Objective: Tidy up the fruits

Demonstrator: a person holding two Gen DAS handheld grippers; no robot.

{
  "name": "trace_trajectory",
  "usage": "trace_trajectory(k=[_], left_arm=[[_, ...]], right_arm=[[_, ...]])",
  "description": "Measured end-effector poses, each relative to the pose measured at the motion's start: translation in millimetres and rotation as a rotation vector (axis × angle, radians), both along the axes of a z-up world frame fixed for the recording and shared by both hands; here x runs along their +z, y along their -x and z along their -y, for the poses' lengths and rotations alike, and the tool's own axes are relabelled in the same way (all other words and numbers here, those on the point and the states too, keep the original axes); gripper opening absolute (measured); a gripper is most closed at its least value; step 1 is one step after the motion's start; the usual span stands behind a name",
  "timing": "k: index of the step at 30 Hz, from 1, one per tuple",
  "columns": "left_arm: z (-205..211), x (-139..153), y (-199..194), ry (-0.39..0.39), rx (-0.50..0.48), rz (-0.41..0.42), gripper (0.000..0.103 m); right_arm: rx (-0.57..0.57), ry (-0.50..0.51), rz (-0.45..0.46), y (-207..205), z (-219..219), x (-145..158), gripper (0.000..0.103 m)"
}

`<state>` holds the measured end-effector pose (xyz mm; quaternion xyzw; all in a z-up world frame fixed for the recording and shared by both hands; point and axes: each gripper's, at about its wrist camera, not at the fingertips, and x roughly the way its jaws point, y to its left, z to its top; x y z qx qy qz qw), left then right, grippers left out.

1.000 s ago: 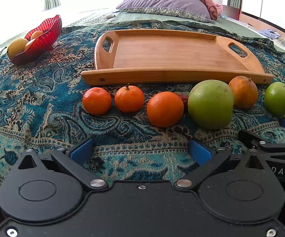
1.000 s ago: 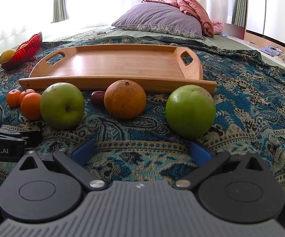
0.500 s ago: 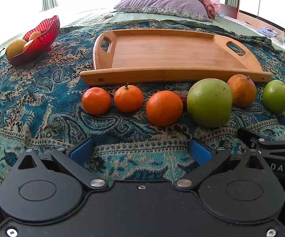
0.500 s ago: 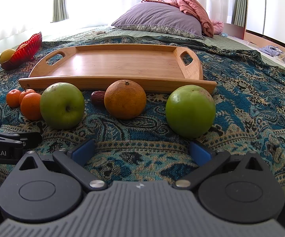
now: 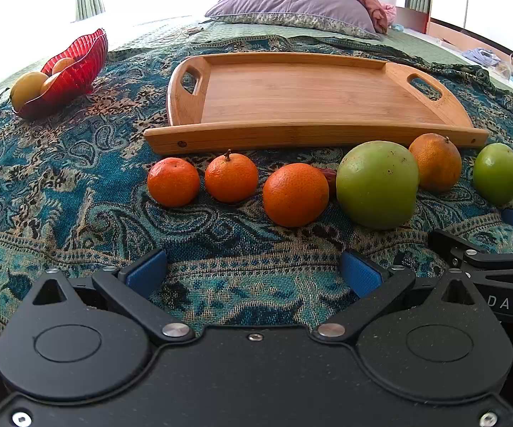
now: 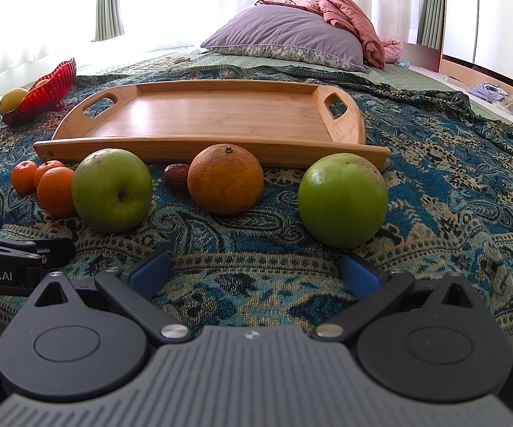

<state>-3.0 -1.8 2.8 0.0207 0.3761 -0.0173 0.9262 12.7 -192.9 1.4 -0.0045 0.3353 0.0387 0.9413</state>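
**Fruit lined up before an empty tray**

While both tongs hover low over a bed draped in a blue paisley blanket (image 5: 78,185), a row of fruit lies just ahead of them. Spread wide with nothing between its blue pads, the left tongs (image 5: 253,274) faces three small mandarins (image 5: 231,178) straight ahead, with a large green apple (image 5: 377,185) ahead and to its right. Behind that apple sits a dull orange (image 5: 436,162), and farther right a second green apple (image 5: 497,172). A dark date (image 6: 177,175) lies between the first apple and the orange, seen clearly only from the right wrist.

Equally wide apart and holding nothing, the right tongs (image 6: 254,272) points between the orange (image 6: 225,178) and the second green apple (image 6: 342,200), which rests just beyond its right pad. The large apple (image 6: 111,190) sits ahead and to its left, touching the nearest mandarin in that view.

Beyond the whole row, a wooden tray (image 5: 310,133) with two cut-out handles lies empty, its near wall close behind the fruit. Far off to the left of both tongs, a red glass bowl (image 5: 75,67) holds yellowish fruit. A purple pillow (image 6: 285,37) rests at the far end of the bed.
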Motion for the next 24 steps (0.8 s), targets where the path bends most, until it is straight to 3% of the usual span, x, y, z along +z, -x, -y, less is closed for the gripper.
trace_trajectory(k=[24], left_arm=[[0.9, 0.3, 0.9, -0.004, 0.0, 0.004, 0.103]], right_arm=[[0.0, 0.001, 0.002, 3.1, 0.0, 1.1, 0.103]])
